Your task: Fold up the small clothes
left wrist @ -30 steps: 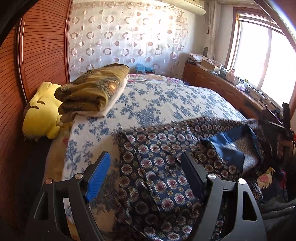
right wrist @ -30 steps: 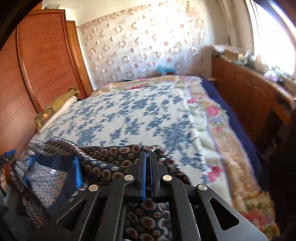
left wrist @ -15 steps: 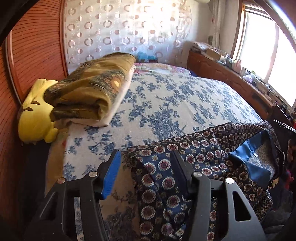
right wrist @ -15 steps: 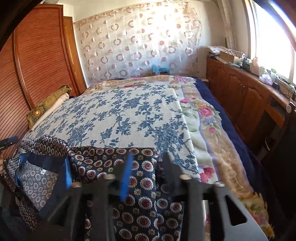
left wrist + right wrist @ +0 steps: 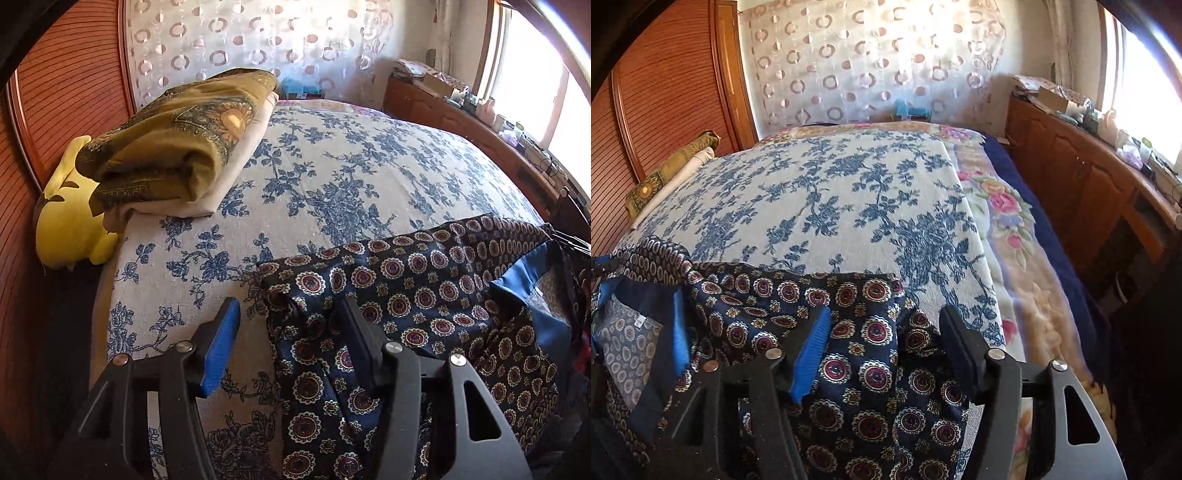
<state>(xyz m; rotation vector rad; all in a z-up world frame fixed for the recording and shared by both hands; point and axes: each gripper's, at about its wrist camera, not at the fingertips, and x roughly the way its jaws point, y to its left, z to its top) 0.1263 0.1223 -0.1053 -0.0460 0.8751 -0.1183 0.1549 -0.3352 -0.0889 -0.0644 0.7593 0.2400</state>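
Observation:
A dark blue garment (image 5: pixel 406 302) with round medallion print and a blue waistband lies on the near edge of the bed; it also shows in the right wrist view (image 5: pixel 849 317). My left gripper (image 5: pixel 288 325) is open over the garment's left corner, one finger on the cloth, the other over the bedspread. My right gripper (image 5: pixel 882 332) is open over the garment's right corner and holds nothing.
The bed (image 5: pixel 351 166) has a white and blue floral spread. A folded olive blanket (image 5: pixel 177 147) and a yellow plush toy (image 5: pixel 70 221) lie at its left. A wooden wardrobe stands left, a cluttered wooden cabinet (image 5: pixel 1089 166) under the window right.
My right gripper has opened and let go of the garment, which now lies flatter on the bed. Both grippers have moved forward over the garment's corners.

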